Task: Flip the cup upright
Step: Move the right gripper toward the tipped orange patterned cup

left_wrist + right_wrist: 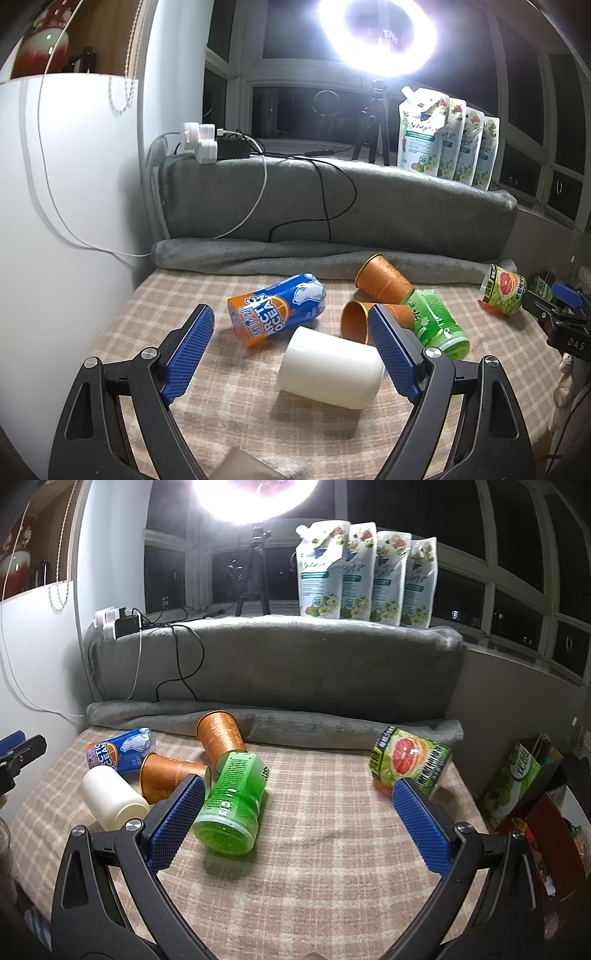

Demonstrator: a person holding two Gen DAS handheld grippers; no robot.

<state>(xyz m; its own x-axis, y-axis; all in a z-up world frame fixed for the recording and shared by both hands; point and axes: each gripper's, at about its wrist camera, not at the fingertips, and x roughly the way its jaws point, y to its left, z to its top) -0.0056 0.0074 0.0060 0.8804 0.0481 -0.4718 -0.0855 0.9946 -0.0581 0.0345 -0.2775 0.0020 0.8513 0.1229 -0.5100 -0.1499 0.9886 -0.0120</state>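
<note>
A white cup point(330, 367) lies on its side on the checked cloth, between the open jaws of my left gripper point(291, 321), nearer the right finger. It also shows in the right wrist view point(112, 797). Two orange cups lie on their sides behind it: a near one point(360, 319) point(168, 775) and a far one point(384, 280) point(219, 736). My right gripper point(299, 792) is open and empty above the cloth, with a green can point(234, 805) lying by its left finger.
A blue Arctic Ocean can point(279, 308) lies at the left. A green can point(437, 325) lies by the orange cups. A grapefruit can point(410, 762) lies at the right edge. A grey blanket point(332, 206) rises behind the cloth, with cables, plugs and pouches point(447, 144) on top.
</note>
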